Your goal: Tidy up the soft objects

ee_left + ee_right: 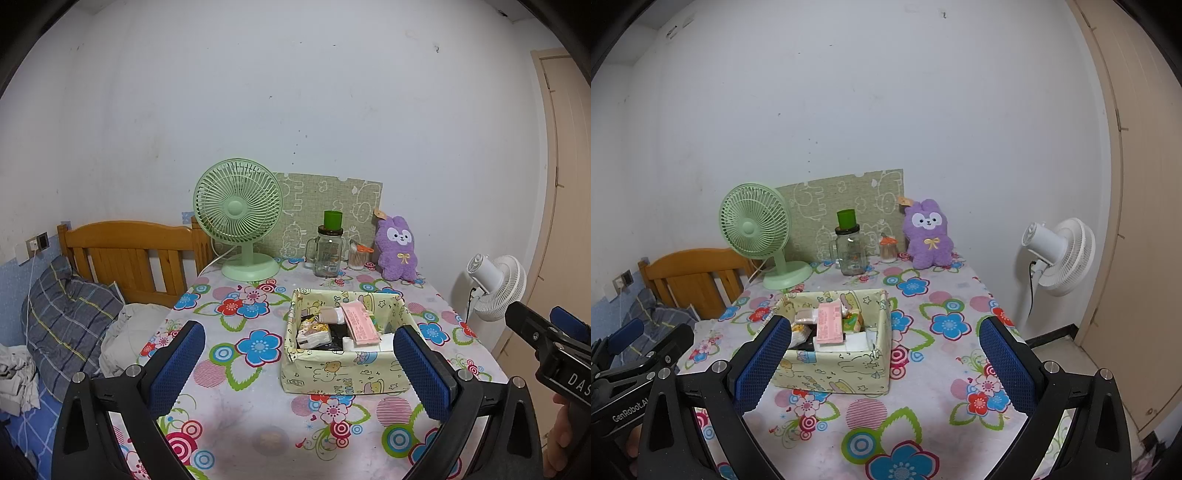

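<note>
White wall (849, 92), wooden headboard (125, 251), door (1145, 221) (perhaps a wardrobe).

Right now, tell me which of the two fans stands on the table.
The green fan, at the table's back left corner beside the glass jar. The white fan stands off the table, on the floor to its right.

Even, soft indoor light, faint shadows on the table (229, 373); sharp focus, strong fisheye bending, dark vignette at corners.

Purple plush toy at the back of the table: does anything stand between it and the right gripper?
Nothing visible does. The right gripper hangs open over bare tablecloth; the purple plush toy sits beyond, with the yellow fabric box left of that line.
</note>
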